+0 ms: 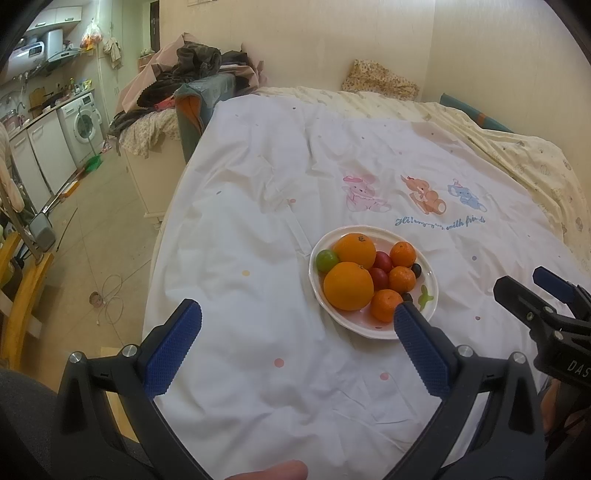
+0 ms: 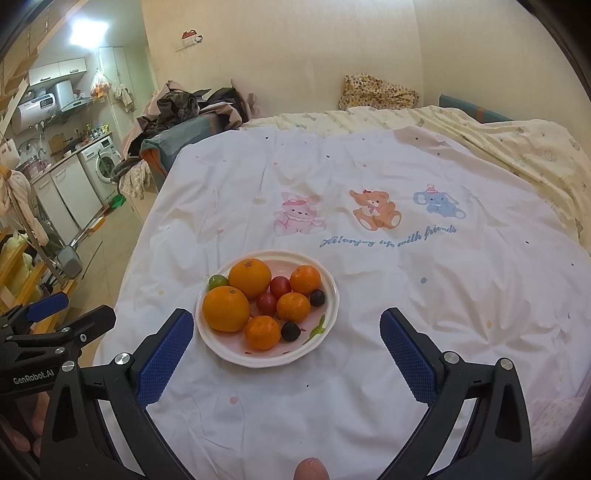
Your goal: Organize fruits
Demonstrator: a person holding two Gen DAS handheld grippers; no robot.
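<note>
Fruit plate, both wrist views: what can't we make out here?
- Left wrist view: the left gripper's right finger covers the plate's near rim and part of a dark fruit.
- Right wrist view: the green fruit is half hidden behind the two big oranges.
- Both views: fruit undersides and contact points unseen.
- Dark fruits: too small to identify.

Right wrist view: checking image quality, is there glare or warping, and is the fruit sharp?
Right wrist view: ceiling light blows out top left, edges bend; fruit on the plate stays sharp. Left wrist view: even light, same fisheye bending, black corners.
</note>
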